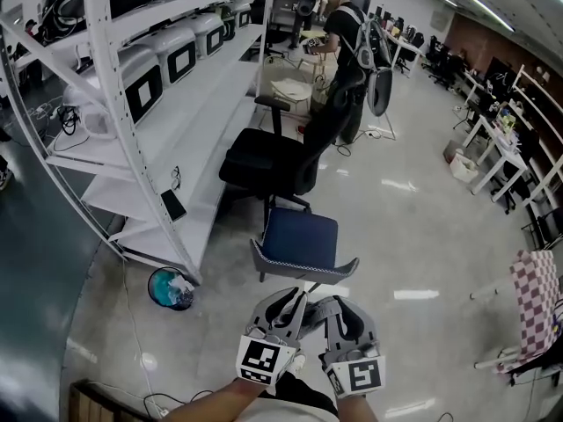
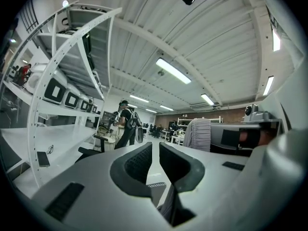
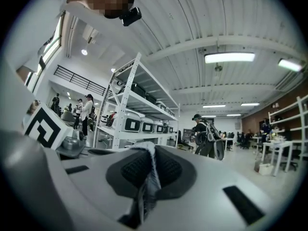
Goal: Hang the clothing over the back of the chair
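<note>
Right fingers [image 3: 170, 173] pinch a thin fold of clothing [image 3: 146, 184]; left fingers [image 2: 136, 166] clamp it low down. Either shallow hold could slip short of the chair [image 1: 301, 236], dropping it.

navy blue cloth garment with a grey band and checkered trim [image 1: 299, 240], spread nearly flat above the floor and held by its near edge, a grey fold pinched in the closed left gripper [image 1: 283, 304] and another in the closed right gripper [image 1: 334, 310]. just beyond stands the black swivel office chair [image 1: 264, 161], upright; the garment hangs short of its dark backrest, not draped on it.
</note>
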Motion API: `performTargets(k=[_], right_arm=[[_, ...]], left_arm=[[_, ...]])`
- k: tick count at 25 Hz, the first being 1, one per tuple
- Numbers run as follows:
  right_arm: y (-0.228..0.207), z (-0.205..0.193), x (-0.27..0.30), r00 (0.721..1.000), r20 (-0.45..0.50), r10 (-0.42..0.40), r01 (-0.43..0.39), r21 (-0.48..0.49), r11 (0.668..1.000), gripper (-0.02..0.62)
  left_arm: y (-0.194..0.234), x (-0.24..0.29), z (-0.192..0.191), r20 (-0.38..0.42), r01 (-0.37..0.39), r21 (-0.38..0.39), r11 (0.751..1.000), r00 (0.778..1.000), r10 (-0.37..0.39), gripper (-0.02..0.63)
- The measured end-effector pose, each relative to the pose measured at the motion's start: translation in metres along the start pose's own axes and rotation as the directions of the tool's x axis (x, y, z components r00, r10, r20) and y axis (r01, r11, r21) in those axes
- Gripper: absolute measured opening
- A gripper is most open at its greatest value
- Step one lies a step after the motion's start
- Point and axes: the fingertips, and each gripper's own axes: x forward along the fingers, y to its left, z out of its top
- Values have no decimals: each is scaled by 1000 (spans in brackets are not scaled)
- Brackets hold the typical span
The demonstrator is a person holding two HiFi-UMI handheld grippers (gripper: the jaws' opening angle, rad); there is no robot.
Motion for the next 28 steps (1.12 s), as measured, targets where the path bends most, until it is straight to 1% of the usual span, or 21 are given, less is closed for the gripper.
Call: performTargets(k=[5,7,11,16,19,22,25,28], right_arm=[[-12,-11,30,999,9,34,-35,16,999,26],[-22,-13,43,998,17,54,-54,25,998,26],[-48,-8,66,994,42,98,-100,36,994,26],[-73,-17,91,983,70,171,-175,56,983,26],[-90,-20,102,974,92,205,-212,75,974,26],[-102,-25,112,969,98,227,-236,100,967,26],[-110,-29,123,967,103,233,-245,125,961,26],[-120,-32,141,971,99,219,-231,126,965,26]], left_arm=[[28,18,-11,-24,-51,-2,999,998,51,49],[35,30,-9,-22,-72,5,997,997,72,49],[35,63,-1,-11,-98,29,995,995,99,49],[39,105,3,9,-153,45,987,988,153,49],[43,121,2,6,-198,58,979,980,198,49],[45,132,-3,-17,-228,68,971,973,230,49],[50,142,-7,-40,-233,75,970,971,237,49],[61,159,-11,-52,-221,71,973,973,225,49]])
